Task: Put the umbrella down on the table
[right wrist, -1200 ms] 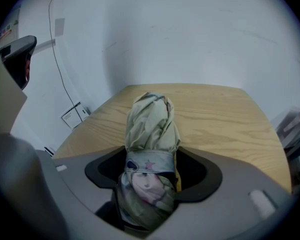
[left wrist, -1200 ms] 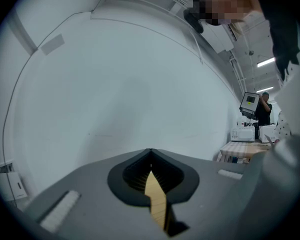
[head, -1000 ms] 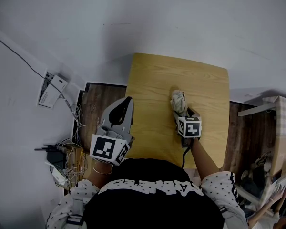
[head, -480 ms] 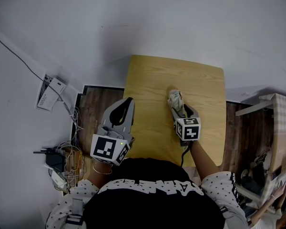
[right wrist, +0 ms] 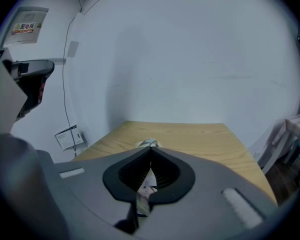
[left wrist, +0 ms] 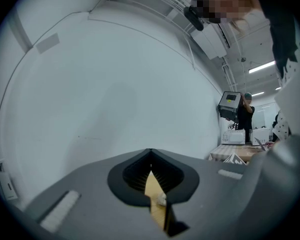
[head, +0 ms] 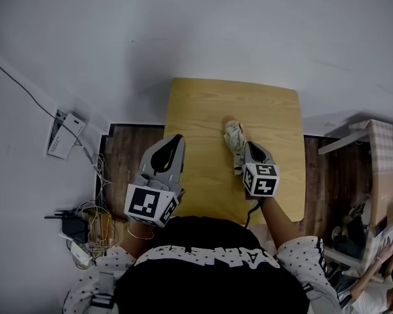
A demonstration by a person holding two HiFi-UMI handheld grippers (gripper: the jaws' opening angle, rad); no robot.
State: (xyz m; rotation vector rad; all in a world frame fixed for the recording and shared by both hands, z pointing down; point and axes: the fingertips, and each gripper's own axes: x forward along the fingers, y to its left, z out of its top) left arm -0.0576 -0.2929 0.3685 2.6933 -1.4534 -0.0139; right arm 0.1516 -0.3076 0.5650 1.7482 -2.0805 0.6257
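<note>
Standing near the wooden counter [head: 196, 110], I see the right hand-held gripper [head: 240, 152] clenched on the small folded umbrella [head: 234, 136]. Its jaws have just been closing, and the umbrella's cloth is pinched between them. The rest of the umbrella sticks out in front, over the middle of the counter. The left hand-held gripper [head: 177, 139] is squeezed together with nothing in it, by the counter's left edge.

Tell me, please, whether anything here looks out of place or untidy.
Only the umbrella: its fabric looks crumpled and loosely bunched, not neatly wrapped, where the right claw has just closed on it over the table. Nothing looks spilled.
</note>
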